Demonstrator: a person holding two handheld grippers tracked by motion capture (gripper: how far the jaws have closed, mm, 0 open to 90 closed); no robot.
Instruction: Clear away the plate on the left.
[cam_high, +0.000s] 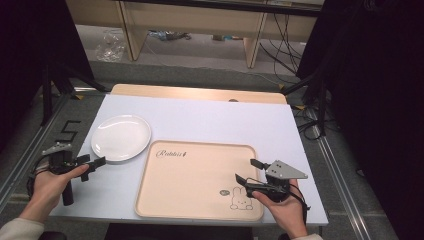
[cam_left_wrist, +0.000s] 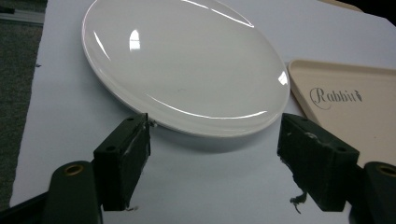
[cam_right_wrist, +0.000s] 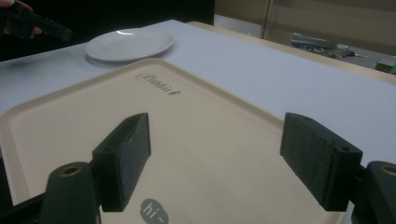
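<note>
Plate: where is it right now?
In the high view the plate lies on the table's left side, just off the tray's upper-left corner, with the left gripper open just short of its near rim.

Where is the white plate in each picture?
High view: the white plate lies left of centre on the table, just beyond the left gripper.
Left gripper view: the plate spans the upper middle, right ahead of the open jaws.
Right gripper view: the plate sits far off at upper left.
Shared landmark: the beige tray, with its cursive lettering at the corner nearest the plate.
</note>
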